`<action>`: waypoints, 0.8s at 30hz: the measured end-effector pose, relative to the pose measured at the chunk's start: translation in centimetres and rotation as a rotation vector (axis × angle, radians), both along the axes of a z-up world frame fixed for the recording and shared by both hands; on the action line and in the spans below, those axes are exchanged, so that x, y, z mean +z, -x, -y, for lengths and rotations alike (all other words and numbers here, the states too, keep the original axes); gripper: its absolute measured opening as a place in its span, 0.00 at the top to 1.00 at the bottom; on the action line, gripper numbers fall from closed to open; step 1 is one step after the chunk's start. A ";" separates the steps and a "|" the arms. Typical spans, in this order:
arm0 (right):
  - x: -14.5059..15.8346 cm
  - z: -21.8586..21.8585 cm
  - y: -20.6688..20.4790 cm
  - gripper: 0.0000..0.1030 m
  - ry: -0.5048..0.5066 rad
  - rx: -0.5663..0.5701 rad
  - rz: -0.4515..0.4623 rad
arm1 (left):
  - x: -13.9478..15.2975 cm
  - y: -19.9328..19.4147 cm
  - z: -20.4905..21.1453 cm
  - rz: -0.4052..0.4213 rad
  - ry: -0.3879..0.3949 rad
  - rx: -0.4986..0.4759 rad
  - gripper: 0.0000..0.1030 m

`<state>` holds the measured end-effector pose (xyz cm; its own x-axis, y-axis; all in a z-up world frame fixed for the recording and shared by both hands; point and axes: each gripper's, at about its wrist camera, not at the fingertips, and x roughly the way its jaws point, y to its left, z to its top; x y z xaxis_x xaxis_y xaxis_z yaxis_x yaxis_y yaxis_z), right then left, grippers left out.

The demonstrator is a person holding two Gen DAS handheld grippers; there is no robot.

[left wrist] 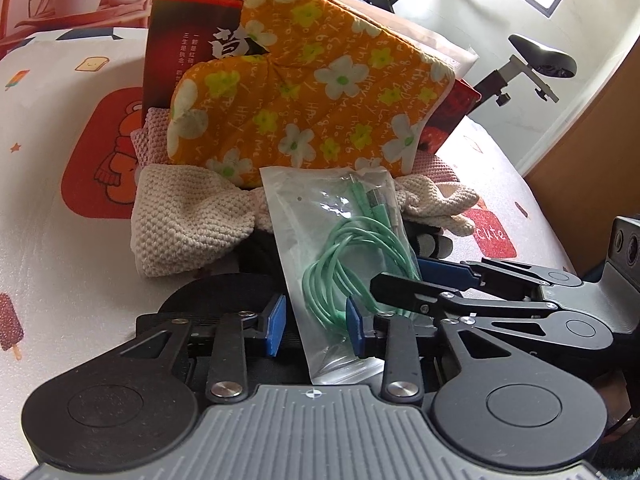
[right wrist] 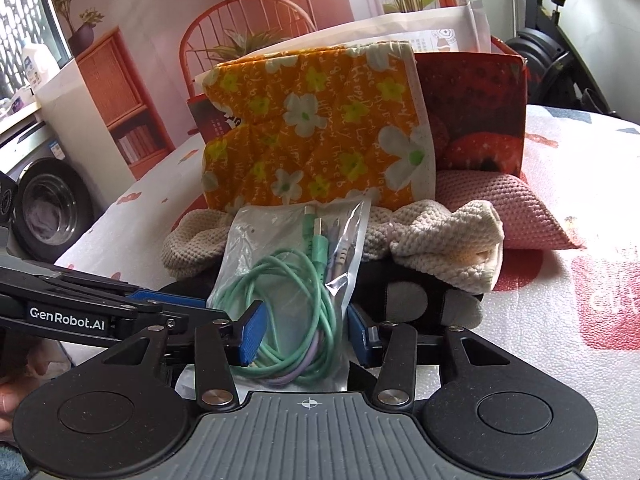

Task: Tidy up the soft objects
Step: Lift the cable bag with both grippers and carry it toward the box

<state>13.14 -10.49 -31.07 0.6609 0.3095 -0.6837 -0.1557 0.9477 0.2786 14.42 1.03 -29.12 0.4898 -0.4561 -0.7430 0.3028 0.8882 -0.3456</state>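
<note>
Cable bag [left wrist: 340, 264] between both grippers' fingers [left wrist: 276, 324], upright

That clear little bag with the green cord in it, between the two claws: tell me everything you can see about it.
The clear plastic bag is a flat, glossy, crinkled pouch. Inside lies a loosely coiled mint-green cable with a lilac strand and several plugs bunched near the top. It stands tilted, its top leaning against the cream knitted cloth below the orange flowered mitt. Its lower part sits between the blue pads of both the right gripper and the left gripper.

Cable bag [right wrist: 294, 280] stands between right hand-held gripper [right wrist: 306, 334] pads.
</note>
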 end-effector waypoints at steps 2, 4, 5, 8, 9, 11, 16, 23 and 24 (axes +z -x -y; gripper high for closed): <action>0.0 0.0 0.0 0.65 -0.003 0.002 0.000 | -0.1 0.0 0.2 0.001 -0.004 -0.003 0.66; 0.1 -0.1 0.1 0.69 -0.003 0.003 0.004 | -0.2 -0.1 0.2 -0.002 -0.004 -0.001 0.66; 0.2 -0.1 0.0 0.70 -0.003 0.001 0.003 | -0.1 -0.1 0.2 -0.002 -0.005 0.000 0.67; 0.5 -0.2 0.0 0.73 -0.003 -0.002 0.002 | 0.1 0.0 0.3 0.007 -0.019 0.000 0.67; 0.6 -0.2 0.0 0.74 -0.002 -0.001 0.004 | 0.3 0.0 0.3 0.012 -0.022 0.000 0.68; 0.9 -0.3 0.1 0.76 0.002 0.000 0.011 | 0.5 0.1 0.2 0.018 -0.025 0.005 0.72; 2.3 -0.4 0.7 0.77 0.010 0.012 0.059 | 1.9 0.7 -0.5 0.051 -0.003 0.023 0.74; 4.9 -0.7 1.6 0.77 0.029 0.017 0.139 | 4.6 2.0 -0.8 0.139 0.022 0.026 0.74; 5.3 -0.7 1.7 0.77 0.026 0.015 0.150 | 5.1 2.1 -0.9 0.153 0.032 0.027 0.74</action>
<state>11.48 -9.82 -25.74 0.7515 0.3037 -0.5857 -0.2079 0.9515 0.2266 12.27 1.93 -24.04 0.6088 -0.4632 -0.6441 0.3302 0.8861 -0.3252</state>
